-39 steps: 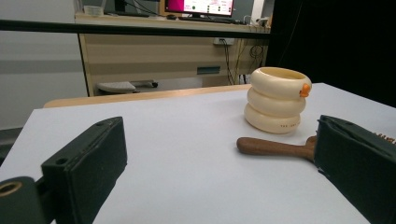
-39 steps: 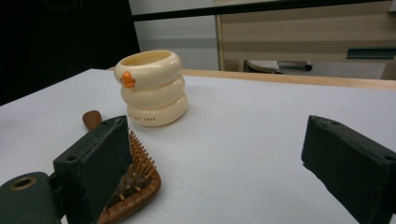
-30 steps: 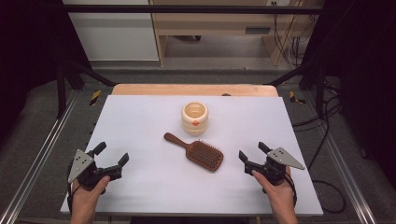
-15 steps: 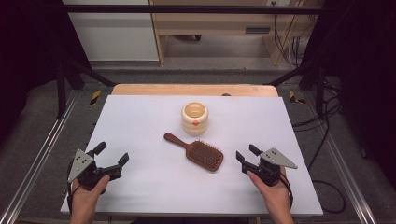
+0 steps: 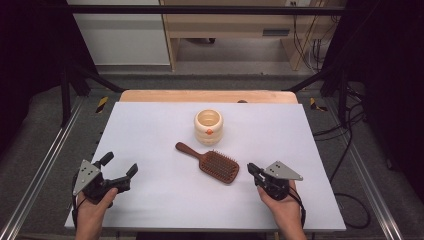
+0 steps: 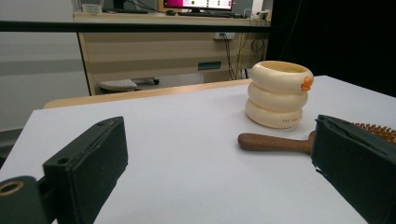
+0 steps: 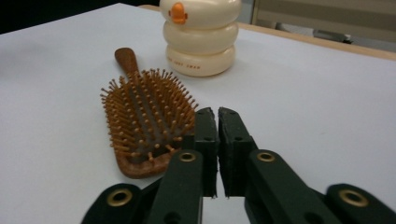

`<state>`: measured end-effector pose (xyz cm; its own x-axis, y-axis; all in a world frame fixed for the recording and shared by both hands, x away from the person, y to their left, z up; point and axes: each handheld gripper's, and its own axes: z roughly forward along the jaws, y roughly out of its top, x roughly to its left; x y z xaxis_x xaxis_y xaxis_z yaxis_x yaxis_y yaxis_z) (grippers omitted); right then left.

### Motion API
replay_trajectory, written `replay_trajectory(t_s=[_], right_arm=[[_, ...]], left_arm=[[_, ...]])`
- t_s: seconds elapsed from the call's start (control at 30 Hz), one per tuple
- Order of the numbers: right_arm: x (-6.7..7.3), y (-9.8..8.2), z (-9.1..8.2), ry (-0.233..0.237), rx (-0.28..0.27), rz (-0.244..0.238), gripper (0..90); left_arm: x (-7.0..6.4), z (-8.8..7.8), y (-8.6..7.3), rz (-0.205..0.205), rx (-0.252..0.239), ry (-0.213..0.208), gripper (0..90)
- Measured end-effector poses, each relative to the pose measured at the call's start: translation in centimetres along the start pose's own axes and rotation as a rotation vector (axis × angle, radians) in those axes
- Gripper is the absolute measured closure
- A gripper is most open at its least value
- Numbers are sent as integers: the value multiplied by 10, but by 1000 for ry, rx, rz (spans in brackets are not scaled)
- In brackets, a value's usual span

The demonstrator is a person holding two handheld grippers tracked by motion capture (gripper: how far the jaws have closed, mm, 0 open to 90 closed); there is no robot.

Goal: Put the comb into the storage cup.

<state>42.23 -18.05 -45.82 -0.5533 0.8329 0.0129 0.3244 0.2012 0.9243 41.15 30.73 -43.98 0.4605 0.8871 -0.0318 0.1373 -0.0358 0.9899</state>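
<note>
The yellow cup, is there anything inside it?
From above, the cup looks empty: only its pale inside shows. The very bottom is partly covered by its rim, so something tiny there cannot be ruled out.

Count on white table [image 5: 150,130], one table:
- Hairbrush [image 5: 212,164], wooden, bristles up: 1.
- Cream ringed cup [image 5: 208,126], three stacked bulges, open top: 1. Orange mark on its side: 1.
- Handheld grippers: 2, i.e. left gripper [image 5: 119,168] and right gripper [image 5: 252,170], two black jaws each.
- Hands in high view: 2, one per gripper.
- Grey three-cornered plates: 2, one per gripper.
</note>
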Motion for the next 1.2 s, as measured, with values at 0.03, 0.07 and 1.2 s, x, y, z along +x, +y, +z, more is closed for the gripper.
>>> replay_trajectory(t_s=[0.03, 0.07, 1.2], right_arm=[[1, 0, 1, 6, 7, 5, 896], [3, 0, 2, 14, 14, 7, 900], [10, 5, 55, 45, 143, 76, 900]], left_arm=[[0, 0, 0, 0, 0, 1, 38], [0, 0, 0, 0, 0, 1, 39], [1, -1, 0, 1, -1, 1, 43]])
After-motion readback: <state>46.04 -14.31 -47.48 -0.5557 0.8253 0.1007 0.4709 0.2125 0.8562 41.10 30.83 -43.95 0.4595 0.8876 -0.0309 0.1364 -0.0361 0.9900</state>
